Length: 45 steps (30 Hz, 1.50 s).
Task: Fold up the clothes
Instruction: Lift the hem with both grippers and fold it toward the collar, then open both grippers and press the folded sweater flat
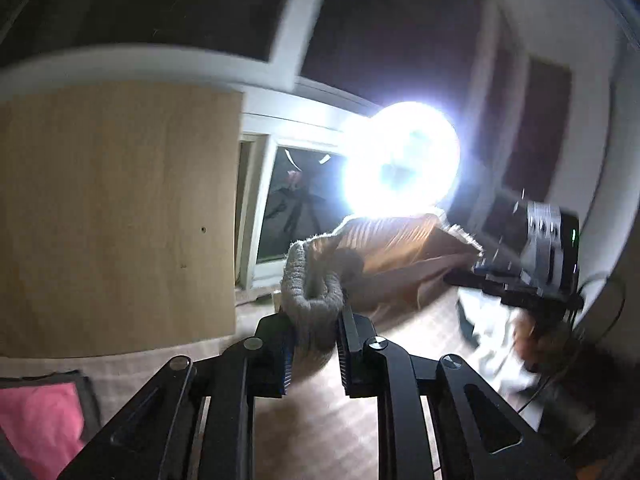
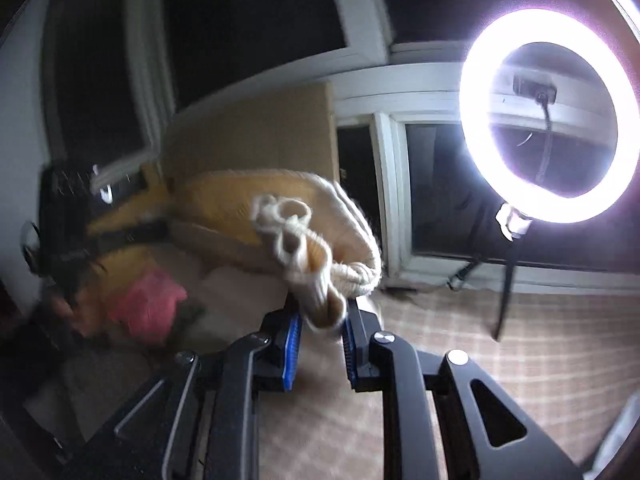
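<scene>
A beige and tan knit garment [image 1: 384, 252] hangs stretched in the air between my two grippers. My left gripper [image 1: 314, 320] is shut on its ribbed grey-beige edge [image 1: 308, 288]. My right gripper [image 2: 322, 320] is shut on another ribbed edge of the same garment [image 2: 316, 280], with its cream drawstring loops [image 2: 284, 216] dangling above the fingers. In the left wrist view the right gripper [image 1: 520, 272] shows at the right, holding the far end. In the right wrist view the left gripper [image 2: 80, 216] shows at the left, blurred.
A checked beige cloth surface [image 2: 520, 344] lies below. A bright ring light [image 2: 548, 116] on a stand stands by the dark window. A wooden board [image 1: 116, 216] leans at the left. A pink garment [image 1: 36, 428] and white clothes [image 1: 496, 344] lie on the surface.
</scene>
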### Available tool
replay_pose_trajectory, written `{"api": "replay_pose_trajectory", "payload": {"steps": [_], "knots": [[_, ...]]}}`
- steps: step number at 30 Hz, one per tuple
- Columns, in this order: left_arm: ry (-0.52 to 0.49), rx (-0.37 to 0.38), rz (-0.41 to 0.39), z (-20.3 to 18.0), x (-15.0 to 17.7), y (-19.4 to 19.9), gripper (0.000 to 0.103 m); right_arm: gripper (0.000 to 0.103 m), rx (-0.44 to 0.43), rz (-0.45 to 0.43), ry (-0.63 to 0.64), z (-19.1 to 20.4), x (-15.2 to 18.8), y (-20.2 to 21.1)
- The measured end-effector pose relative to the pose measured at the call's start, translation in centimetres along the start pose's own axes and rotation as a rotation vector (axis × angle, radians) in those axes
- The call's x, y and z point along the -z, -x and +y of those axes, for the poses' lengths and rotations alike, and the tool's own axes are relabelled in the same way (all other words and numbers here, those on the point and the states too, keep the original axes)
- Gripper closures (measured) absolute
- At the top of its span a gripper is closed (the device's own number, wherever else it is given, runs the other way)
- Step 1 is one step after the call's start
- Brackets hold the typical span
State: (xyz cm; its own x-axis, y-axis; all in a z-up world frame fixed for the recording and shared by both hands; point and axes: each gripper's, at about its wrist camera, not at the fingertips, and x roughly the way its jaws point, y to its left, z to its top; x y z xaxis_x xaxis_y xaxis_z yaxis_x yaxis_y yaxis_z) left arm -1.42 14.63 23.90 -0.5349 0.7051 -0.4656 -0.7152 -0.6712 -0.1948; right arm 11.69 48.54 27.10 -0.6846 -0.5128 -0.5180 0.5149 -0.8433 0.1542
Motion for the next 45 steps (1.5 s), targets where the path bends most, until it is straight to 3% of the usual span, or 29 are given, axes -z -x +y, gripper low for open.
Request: {"api": "replay_pose_trajectory", "payload": {"steps": [1, 3, 5, 6, 7, 11, 15, 18, 21, 24, 27, 29, 31, 32, 33, 34, 38, 45], "knots": [[-0.038, 0.000, 0.074, -1.0, 3.3, 0.5, 0.071, 0.083, 0.017, 0.040, 0.018, 0.8, 1.7, 0.6], [-0.058, -0.020, 0.267, -1.9, 10.4, 0.4, 0.068, 0.055, 0.026, 0.190, 0.015, 1.6, 7.1, 0.7], [-0.020, -0.039, 0.464, -1.8, 17.1, 0.4, 0.073, 0.053, 0.016, 0.323, -0.049, 1.8, 12.9, 1.4], [0.034, -0.055, 0.533, -1.3, 19.5, 0.7, 0.080, 0.053, 0.011, 0.381, -0.091, 1.7, 15.7, 1.7], [0.066, -0.062, 0.549, -1.0, 20.3, 1.0, 0.082, 0.053, 0.006, 0.409, -0.155, 1.5, 17.4, 2.2], [0.108, -0.095, 0.446, -0.7, 18.8, 2.6, 0.080, 0.053, -0.012, 0.367, -0.259, 1.1, 18.0, 2.5], [0.163, -0.094, 0.367, 0.2, 16.8, -1.6, 0.075, 0.055, 0.037, 0.334, -0.253, 0.8, 16.1, -0.5], [0.209, -0.075, 0.326, 0.7, 15.8, -5.3, 0.075, 0.068, 0.004, 0.327, -0.306, 0.0, 15.0, -3.7], [0.206, -0.100, 0.374, 0.6, 16.4, -8.6, 0.075, 0.068, 0.005, 0.353, -0.297, 0.3, 14.9, -6.7], [0.209, -0.091, 0.479, 0.5, 18.6, -10.8, 0.074, 0.067, 0.043, 0.458, -0.235, 1.0, 17.0, -9.2], [0.174, -0.101, 0.481, -0.3, 19.0, -9.8, 0.072, 0.067, 0.067, 0.498, -0.142, 1.9, 18.4, -9.1], [0.245, -0.118, 0.473, 0.4, 18.3, -8.7, 0.071, 0.067, 0.041, 0.526, -0.157, 1.6, 17.8, -8.3], [0.317, -0.151, 0.459, 1.5, 17.6, -7.9, 0.061, 0.067, 0.017, 0.488, -0.242, 0.2, 16.6, -7.4], [0.351, -0.176, 0.451, 2.1, 17.3, -7.6, 0.049, 0.066, 0.014, 0.464, -0.282, -0.5, 16.1, -7.1], [0.377, -0.192, 0.453, 2.7, 17.0, -7.9, 0.037, 0.060, 0.019, 0.442, -0.315, -1.2, 15.5, -6.9], [0.403, -0.207, 0.457, 3.3, 16.8, -8.3, 0.035, 0.056, 0.047, 0.430, -0.330, -2.0, 15.0, -7.1], [0.472, -0.253, 0.489, 5.1, 16.6, -10.4, 0.035, 0.044, 0.049, 0.457, -0.347, -3.8, 14.5, -9.8], [0.532, -0.274, 0.523, 5.8, 16.9, -12.7, 0.035, 0.044, 0.011, 0.519, -0.323, -4.3, 15.0, -13.0]]}}
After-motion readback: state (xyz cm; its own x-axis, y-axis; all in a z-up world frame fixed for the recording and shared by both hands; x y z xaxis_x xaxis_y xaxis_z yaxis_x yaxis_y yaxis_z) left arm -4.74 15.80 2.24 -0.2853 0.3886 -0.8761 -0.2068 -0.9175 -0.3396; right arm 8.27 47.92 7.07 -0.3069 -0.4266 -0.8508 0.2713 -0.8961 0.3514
